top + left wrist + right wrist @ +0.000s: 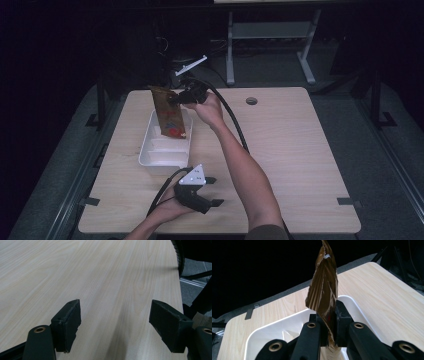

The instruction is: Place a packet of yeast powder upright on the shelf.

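The pale wooden surface [280,150] spans the middle of the high view, bare except for a white tray [150,159] lying left of centre, its long side running up the frame. Above the tray's upper end, the right tool [176,99] is clamped on a brown foil packet [169,116] with a red mark, pinching its upper right edge so that the packet hangs upright and slightly tilted, its lower end at or just inside the tray; whether it touches the tray floor I cannot tell. In the right gripper view the jaws are pressed together on the crumpled foil [323,290], with the tray's rim [284,321] directly behind. The hold probably suits lowering it into the tray or lifting it out. The left tool [212,191], at bottom centre, rests low with jaws wide apart and empty, seemingly parked clear.
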The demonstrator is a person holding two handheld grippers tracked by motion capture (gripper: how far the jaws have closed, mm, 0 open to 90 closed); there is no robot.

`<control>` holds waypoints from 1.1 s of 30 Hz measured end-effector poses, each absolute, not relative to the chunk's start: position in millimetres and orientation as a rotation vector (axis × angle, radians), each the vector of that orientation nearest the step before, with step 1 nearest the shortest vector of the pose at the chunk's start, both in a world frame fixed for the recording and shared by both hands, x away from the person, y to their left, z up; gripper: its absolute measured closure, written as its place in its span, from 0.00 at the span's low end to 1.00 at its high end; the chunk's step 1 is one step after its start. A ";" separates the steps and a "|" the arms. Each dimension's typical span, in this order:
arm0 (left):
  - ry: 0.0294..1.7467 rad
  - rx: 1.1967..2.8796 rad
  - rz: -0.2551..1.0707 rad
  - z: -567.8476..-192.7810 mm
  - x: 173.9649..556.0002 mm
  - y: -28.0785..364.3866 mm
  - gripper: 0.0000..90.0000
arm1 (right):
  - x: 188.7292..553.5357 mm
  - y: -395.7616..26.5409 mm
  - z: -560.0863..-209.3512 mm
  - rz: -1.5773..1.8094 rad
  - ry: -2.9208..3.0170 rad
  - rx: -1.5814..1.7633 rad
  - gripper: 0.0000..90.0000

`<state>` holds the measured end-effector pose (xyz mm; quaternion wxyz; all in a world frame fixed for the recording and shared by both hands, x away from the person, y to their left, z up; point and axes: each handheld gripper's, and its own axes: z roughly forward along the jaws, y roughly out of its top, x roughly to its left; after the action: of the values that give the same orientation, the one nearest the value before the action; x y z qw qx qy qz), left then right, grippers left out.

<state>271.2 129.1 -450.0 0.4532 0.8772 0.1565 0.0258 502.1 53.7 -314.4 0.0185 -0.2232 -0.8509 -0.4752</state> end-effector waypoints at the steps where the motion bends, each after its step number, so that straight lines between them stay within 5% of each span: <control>1: 0.387 2.166 0.063 -450.1 271.2 129.1 0.28 | 502.2 55.1 -315.9 -1.472 -2.644 -0.692 0.93; 33: 0.386 2.165 0.060 -450.2 270.7 127.8 0.28 | 508.4 65.0 -352.1 -1.405 -2.606 -0.742 0.90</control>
<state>270.7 127.8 -450.2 0.4534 0.8771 0.1564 0.0242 508.4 65.0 -352.1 0.0446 -0.2430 -0.8530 -0.4597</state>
